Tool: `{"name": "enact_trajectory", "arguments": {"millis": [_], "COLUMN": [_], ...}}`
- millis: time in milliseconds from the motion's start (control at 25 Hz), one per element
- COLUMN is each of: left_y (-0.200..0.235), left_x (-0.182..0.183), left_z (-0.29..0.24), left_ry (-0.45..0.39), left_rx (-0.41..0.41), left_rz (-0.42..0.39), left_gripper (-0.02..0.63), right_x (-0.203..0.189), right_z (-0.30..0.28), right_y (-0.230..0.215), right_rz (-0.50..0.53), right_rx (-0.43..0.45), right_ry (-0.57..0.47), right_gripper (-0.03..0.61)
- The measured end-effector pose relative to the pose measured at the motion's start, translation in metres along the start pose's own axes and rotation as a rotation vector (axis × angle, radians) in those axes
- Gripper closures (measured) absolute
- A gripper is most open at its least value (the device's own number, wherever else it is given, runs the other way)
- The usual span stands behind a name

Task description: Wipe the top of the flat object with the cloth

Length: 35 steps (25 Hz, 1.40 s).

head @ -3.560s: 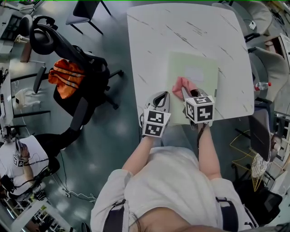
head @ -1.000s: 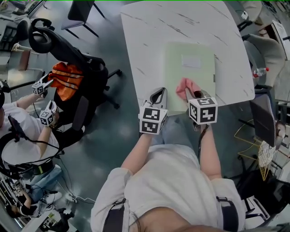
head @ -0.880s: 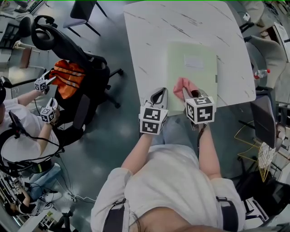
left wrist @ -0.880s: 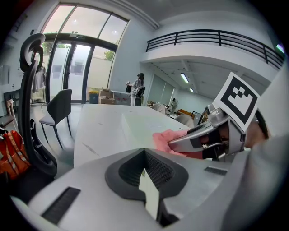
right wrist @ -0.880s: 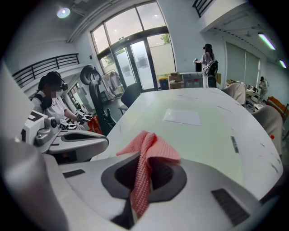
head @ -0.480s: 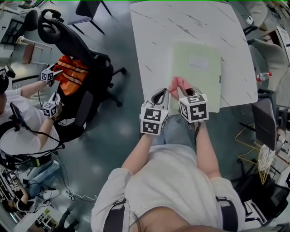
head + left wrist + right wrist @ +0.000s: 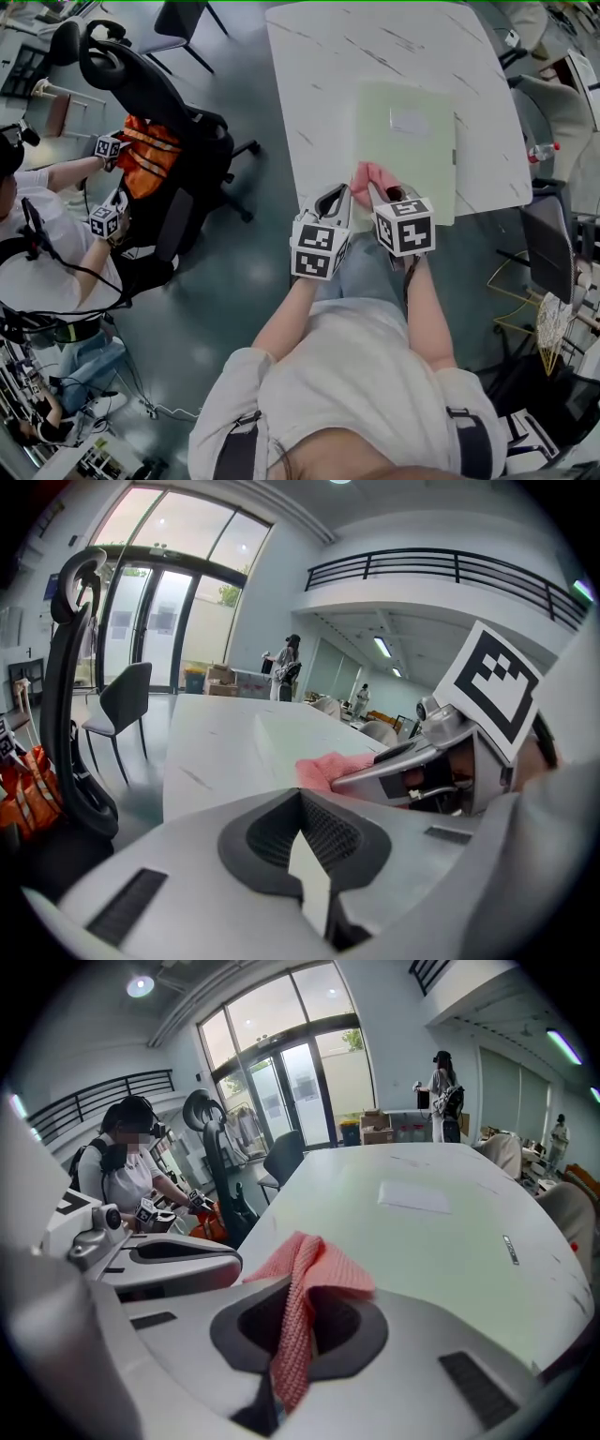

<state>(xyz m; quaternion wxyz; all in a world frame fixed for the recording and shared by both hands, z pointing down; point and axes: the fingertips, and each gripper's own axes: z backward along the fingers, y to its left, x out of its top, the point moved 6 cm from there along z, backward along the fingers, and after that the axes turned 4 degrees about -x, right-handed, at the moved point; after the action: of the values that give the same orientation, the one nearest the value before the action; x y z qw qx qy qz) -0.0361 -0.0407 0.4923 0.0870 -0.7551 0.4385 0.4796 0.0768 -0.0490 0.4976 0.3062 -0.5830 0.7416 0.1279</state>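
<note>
A pale green flat object [image 7: 405, 141] with a white label [image 7: 410, 121] lies on the white marble table [image 7: 309, 84]. My right gripper [image 7: 379, 193] is shut on a pink cloth [image 7: 372, 175], which rests on the object's near left corner. In the right gripper view the cloth [image 7: 305, 1283] hangs folded between the jaws of the right gripper [image 7: 291, 1349], with the green surface [image 7: 441, 1237] beyond. My left gripper [image 7: 331, 201] hovers shut and empty at the table's near edge, just left of the cloth. The left gripper view shows the left gripper [image 7: 305, 855] and the cloth [image 7: 330, 767].
A black office chair [image 7: 159, 103] with an orange vest [image 7: 148, 157] stands left of the table. Another person [image 7: 37, 244] holding two grippers sits at far left. A second chair [image 7: 178, 19] is at the top, and a bottle [image 7: 542, 150] at the right.
My right gripper has slid the cloth left, from the middle of the object's near end to its near left corner. The left gripper has hardly moved.
</note>
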Motion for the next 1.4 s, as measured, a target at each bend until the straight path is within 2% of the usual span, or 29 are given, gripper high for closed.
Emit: {"name": "enact_trajectory", "arguments": {"millis": [360,760,1400], "left_y": [-0.014,-0.023,-0.046], "left_x": [-0.006,-0.009,-0.007], "left_z": [0.003,0.004,-0.009], "left_ry": [0.004,0.013,0.017], "left_rx": [-0.024,-0.038,-0.066], "left_rz": [-0.016,-0.037,-0.056], "left_gripper": [0.601,0.603,0.602], "right_x": [-0.025,-0.033,-0.061], "right_z": [0.017,0.023,0.057], "right_y": [0.007,-0.003,-0.073], "right_rz": [-0.022,-0.061,-0.18], "right_rx": [0.006,-0.001,-0.123], "right_ry": [-0.001,-0.019,-0.046], "right_gripper": [0.549,0.548,0.548]}}
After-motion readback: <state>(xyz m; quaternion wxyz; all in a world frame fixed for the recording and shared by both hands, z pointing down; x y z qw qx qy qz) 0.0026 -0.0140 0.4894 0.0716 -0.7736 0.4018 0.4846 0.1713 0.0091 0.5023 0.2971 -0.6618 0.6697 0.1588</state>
